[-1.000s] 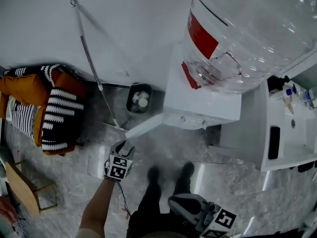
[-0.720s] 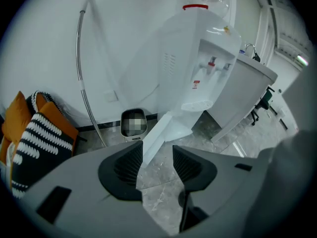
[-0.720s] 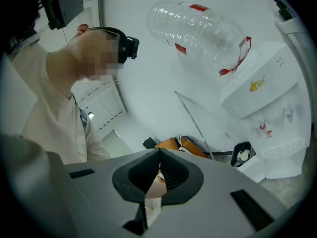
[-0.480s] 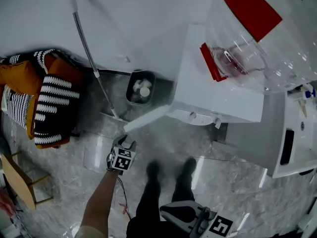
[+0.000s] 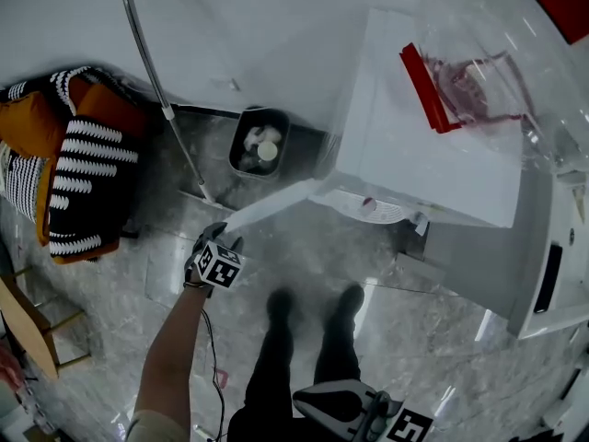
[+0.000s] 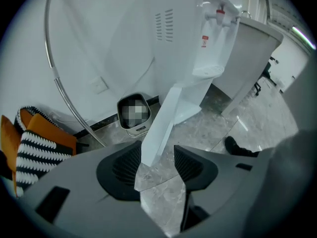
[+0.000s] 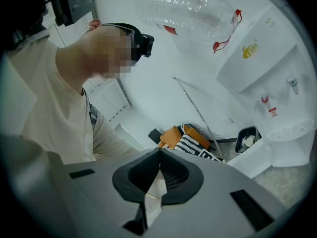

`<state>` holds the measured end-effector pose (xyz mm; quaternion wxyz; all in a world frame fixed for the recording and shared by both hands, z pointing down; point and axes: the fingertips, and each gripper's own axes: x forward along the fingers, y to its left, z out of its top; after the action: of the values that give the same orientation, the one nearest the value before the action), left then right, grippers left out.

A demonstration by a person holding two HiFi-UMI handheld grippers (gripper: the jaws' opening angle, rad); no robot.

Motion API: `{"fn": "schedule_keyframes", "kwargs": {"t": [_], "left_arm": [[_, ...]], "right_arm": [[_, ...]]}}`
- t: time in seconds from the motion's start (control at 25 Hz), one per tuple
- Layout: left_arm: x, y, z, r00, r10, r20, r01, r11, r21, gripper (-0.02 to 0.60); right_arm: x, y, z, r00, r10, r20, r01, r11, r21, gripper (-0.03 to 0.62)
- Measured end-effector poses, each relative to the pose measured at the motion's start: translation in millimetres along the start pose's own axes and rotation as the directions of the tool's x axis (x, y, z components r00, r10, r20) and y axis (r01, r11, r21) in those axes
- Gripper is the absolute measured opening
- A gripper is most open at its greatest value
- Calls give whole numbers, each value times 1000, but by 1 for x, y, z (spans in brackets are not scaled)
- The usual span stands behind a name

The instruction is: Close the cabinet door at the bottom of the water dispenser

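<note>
The left gripper (image 6: pixel 157 163) has just widened its jaws, which straddle the cabinet door (image 6: pixel 167 114) edge (unpinched). The right gripper (image 7: pixel 158 157) has its jaws together, empty.

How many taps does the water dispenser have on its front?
2: a red-marked tap on the left and a second tap on the right, as one faces the dispenser.

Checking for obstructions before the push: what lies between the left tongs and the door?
Nothing. In the left gripper view the door has its free edge between the left tongs, which have just opened wider; only floor shows behind.
</note>
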<state>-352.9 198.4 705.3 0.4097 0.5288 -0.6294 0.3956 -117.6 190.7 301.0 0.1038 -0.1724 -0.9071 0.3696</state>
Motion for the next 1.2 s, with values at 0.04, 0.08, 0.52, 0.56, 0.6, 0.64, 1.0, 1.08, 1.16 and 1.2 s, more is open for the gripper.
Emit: {"fn": "schedule_keyframes", "kwargs": {"t": [0.04, 0.08, 0.52, 0.56, 0.6, 0.64, 1.0, 1.08, 1.16, 1.2], "left_arm": [[8, 1, -1, 1000, -1, -17, 1, 1000, 17, 183], [15, 2, -2, 999, 0, -33, 1, 999, 32, 184], [65, 21, -12, 987, 12, -162, -2, 998, 60, 202], [67, 21, -13, 985, 13, -172, -2, 998, 67, 202], [69, 21, -14, 983, 15, -182, -1, 997, 75, 202], [71, 21, -15, 981, 16, -192, -1, 997, 82, 202], [88, 15, -17, 968, 32, -250, 8, 988, 155, 202], [92, 14, -20, 964, 36, -262, 9, 986, 167, 202], [95, 16, -21, 964, 45, -263, 0, 986, 168, 202], [96, 17, -20, 964, 47, -261, -4, 987, 163, 202]], "right_arm": [[0, -2, -2, 1000, -2, -7, 2, 1000, -4, 17], [-1, -5, -5, 1000, -4, -14, 4, 1000, -9, 17], [-3, -28, -35, 997, -6, -82, 3, 999, -37, 17], [-3, -30, -38, 996, -4, -87, 1, 999, -36, 17], [-3, -31, -41, 996, -2, -93, -2, 999, -35, 17], [-3, -33, -44, 995, 1, -98, -4, 999, -33, 17], [-10, -84, -59, 972, -138, -188, 97, 973, -210, 17], [-14, -98, -59, 959, -184, -215, 112, 945, -306, 17], [-17, -108, -57, 952, -209, -224, 117, 923, -366, 18], [-18, -113, -56, 950, -219, -225, 123, 919, -375, 17]]}}
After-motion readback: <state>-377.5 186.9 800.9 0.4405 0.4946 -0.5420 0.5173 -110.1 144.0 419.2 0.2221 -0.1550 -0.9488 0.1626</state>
